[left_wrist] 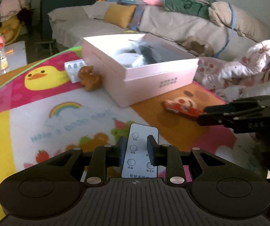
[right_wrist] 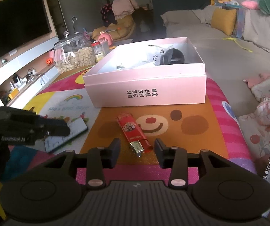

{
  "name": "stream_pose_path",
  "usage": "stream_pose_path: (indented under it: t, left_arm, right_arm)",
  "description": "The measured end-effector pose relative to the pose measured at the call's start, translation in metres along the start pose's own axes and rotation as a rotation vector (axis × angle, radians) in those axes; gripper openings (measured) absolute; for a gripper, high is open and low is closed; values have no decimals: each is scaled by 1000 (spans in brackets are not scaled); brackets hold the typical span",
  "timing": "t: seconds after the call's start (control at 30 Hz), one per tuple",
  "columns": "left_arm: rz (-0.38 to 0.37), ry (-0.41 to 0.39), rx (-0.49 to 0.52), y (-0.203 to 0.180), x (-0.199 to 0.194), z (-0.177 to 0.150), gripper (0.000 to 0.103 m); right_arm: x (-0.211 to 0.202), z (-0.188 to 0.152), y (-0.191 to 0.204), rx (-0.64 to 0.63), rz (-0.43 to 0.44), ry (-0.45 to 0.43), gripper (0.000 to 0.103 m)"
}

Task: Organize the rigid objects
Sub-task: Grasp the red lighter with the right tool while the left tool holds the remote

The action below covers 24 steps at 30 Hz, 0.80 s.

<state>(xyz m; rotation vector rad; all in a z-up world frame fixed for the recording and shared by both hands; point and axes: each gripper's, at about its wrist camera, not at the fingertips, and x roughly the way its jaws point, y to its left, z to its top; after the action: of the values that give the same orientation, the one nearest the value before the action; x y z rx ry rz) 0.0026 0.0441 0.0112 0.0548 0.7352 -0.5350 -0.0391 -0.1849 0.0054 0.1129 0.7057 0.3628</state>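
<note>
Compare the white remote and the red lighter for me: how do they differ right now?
The white remote is clamped in the left claw, while the red lighter lies free on the mat between the open fingers of the right claw. The remote is plain white with round buttons; the lighter is red with a printed picture and a metal end. The remote is wider and flatter, the lighter narrower. Both remain outside the pink box.

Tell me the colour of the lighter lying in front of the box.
Red, with a round printed picture and a silver metal end; the lighter shows best in the right wrist view.
</note>
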Motion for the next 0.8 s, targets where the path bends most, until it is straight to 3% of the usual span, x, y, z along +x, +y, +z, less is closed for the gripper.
stream_pose_path:
  t: [0.23, 0.33, 0.43, 0.63, 0.8]
  left_arm:
    - [50, 16, 104, -28, -5, -2, 31]
    - [117, -5, 125, -35, -12, -1, 32]
    - [83, -6, 106, -37, -18, 0, 32]
    - [73, 17, 175, -54, -7, -11, 34]
    - [38, 12, 166, -62, -4, -11, 52]
  right_arm:
    - [0, -2, 5, -28, 4, -7, 51]
    - [1, -2, 7, -37, 0, -8, 51]
    - [2, -3, 7, -36, 1, -8, 52]
    - [2, -3, 8, -46, -4, -8, 54]
    - [3, -3, 10, -55, -6, -8, 55]
